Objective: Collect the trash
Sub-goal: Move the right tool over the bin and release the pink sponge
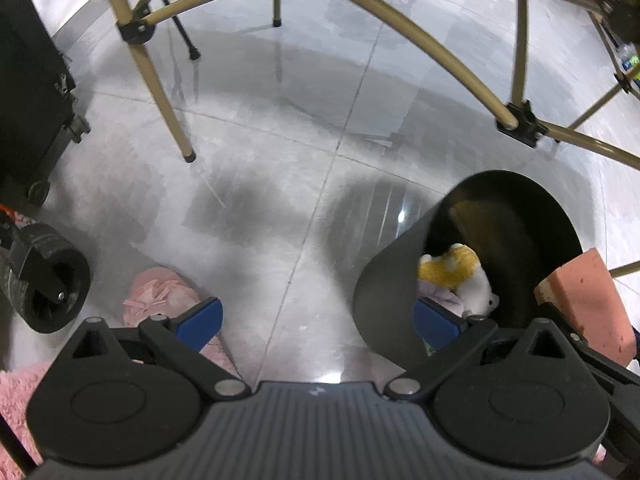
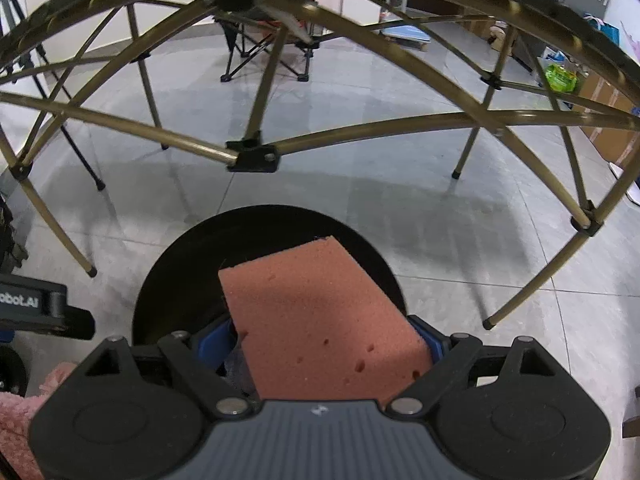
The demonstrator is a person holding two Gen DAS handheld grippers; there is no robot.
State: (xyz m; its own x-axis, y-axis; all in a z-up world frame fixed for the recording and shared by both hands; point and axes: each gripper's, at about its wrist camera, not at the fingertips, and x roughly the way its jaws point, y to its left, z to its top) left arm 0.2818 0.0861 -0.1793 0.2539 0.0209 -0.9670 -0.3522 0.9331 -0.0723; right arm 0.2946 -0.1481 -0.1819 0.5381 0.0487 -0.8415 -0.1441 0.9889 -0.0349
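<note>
A black round bin (image 1: 384, 300) stands on the grey tiled floor, with a yellow and white plush toy (image 1: 460, 276) inside. My left gripper (image 1: 320, 316) is open. Its right blue pad (image 1: 438, 326) is inside the bin, close behind the wall, and its left pad (image 1: 204, 316) is far outside. My right gripper (image 2: 324, 344) is shut on a wide pink sponge (image 2: 320, 312), which hangs tilted over the bin (image 2: 180, 272). The same sponge (image 1: 584, 300) shows over the bin's right rim in the left wrist view.
Golden folding-table legs and struts (image 2: 252, 156) arch over the floor ahead. A pink slipper (image 1: 160, 296), a black wheel (image 1: 52, 280) and a black case (image 1: 28, 80) lie left. Farther off are a folding chair (image 2: 264, 48) and cardboard boxes (image 2: 608, 120).
</note>
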